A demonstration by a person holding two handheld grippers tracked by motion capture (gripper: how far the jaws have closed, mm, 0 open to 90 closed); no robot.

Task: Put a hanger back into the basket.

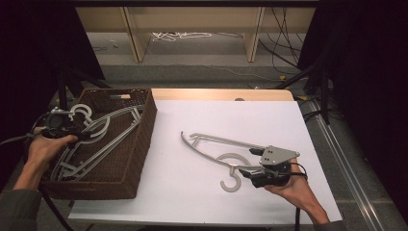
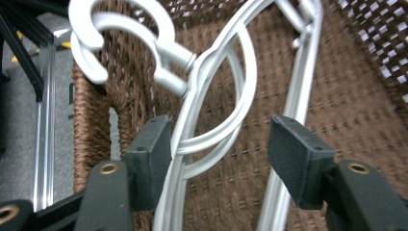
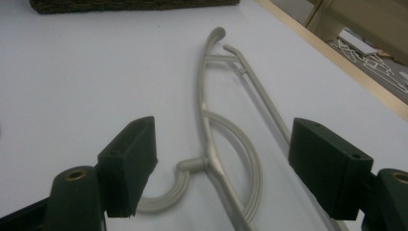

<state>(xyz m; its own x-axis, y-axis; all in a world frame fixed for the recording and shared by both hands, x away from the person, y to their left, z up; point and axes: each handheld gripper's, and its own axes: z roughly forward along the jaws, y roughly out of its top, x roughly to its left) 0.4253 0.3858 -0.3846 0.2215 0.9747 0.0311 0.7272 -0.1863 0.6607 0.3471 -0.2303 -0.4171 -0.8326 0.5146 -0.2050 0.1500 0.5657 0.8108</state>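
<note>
The left gripper (image 2: pixel 219 144) gapes, seemingly clear of the white plastic hangers (image 2: pixel 211 96) in the brown wicker basket (image 1: pixel 139 144), while the right gripper (image 3: pixel 223 166) straddles, unclosed, a grey plastic hanger (image 3: pixel 209 149) on the white worktop (image 1: pixel 192 192).

Brown woven wicker basket (image 1: pixel 144 139) sits at the left edge of the white table top (image 1: pixel 231 115); pale grey plastic hangers (image 1: pixel 103 137) lie stacked inside it, hooks toward its far left corner. Right of the basket, one grey plastic hanger (image 1: pixel 216 144) lies flat on the table, hook pointing to the near edge.
</note>
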